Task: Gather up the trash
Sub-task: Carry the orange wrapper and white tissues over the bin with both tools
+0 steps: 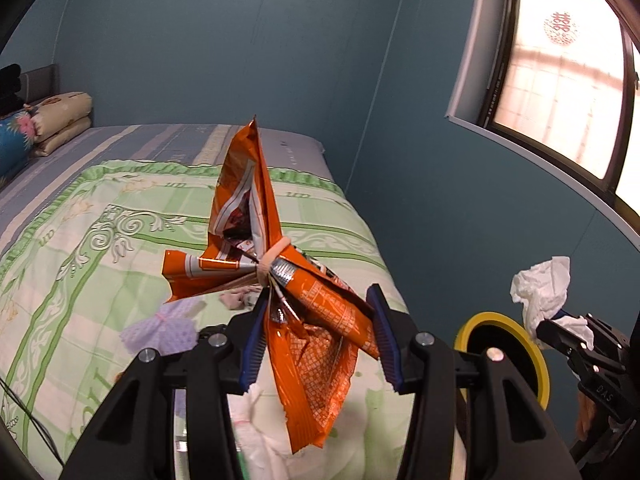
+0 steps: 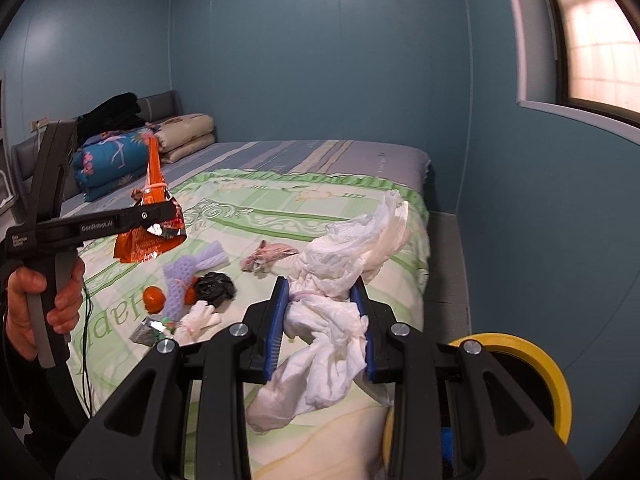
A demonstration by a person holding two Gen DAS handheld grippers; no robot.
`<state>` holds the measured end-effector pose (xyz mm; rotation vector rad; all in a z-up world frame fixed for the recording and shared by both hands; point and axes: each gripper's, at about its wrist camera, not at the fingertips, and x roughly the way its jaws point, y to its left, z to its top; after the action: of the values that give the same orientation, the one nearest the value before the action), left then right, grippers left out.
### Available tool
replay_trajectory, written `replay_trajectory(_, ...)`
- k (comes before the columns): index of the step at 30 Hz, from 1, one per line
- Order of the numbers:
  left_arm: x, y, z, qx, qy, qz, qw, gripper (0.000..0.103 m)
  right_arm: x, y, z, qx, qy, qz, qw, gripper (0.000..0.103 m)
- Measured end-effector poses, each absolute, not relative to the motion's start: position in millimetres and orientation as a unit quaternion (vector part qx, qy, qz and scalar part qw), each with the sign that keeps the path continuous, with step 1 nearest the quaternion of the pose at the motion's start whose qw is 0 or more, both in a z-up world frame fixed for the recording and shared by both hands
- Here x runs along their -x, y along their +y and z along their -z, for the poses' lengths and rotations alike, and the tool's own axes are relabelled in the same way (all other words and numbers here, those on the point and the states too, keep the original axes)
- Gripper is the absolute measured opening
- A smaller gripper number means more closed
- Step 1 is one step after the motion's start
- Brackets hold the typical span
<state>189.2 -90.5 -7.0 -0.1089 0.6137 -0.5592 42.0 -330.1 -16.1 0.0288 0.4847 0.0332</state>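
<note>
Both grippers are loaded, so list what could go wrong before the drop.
The left gripper pinches the orange foil snack wrapper only low down; it may slip. The crumpled white plastic bag in the right gripper hangs loose and might snag the yellow-rimmed bin.

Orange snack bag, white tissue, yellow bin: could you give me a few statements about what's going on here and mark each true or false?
1. The left gripper is clamped on an orange snack bag. True.
2. The right gripper is empty. False: it grips a crumpled white tissue bundle.
3. A yellow-rimmed bin stands beside the bed. True.
4. All the trash is off the bed. False: a black plastic wad, a purple foam net and other scraps lie on the quilt.
5. The snack bag is tied with a band. True.
</note>
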Motion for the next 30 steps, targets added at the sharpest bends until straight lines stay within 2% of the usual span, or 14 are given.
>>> replay_trajectory(30,-134.6,-242.9,13.9,-0.003,0.297,0.405,0.865,0.045,15.8,-438.0,17.1,-0.076,0.217,0.102,0.968,0.030)
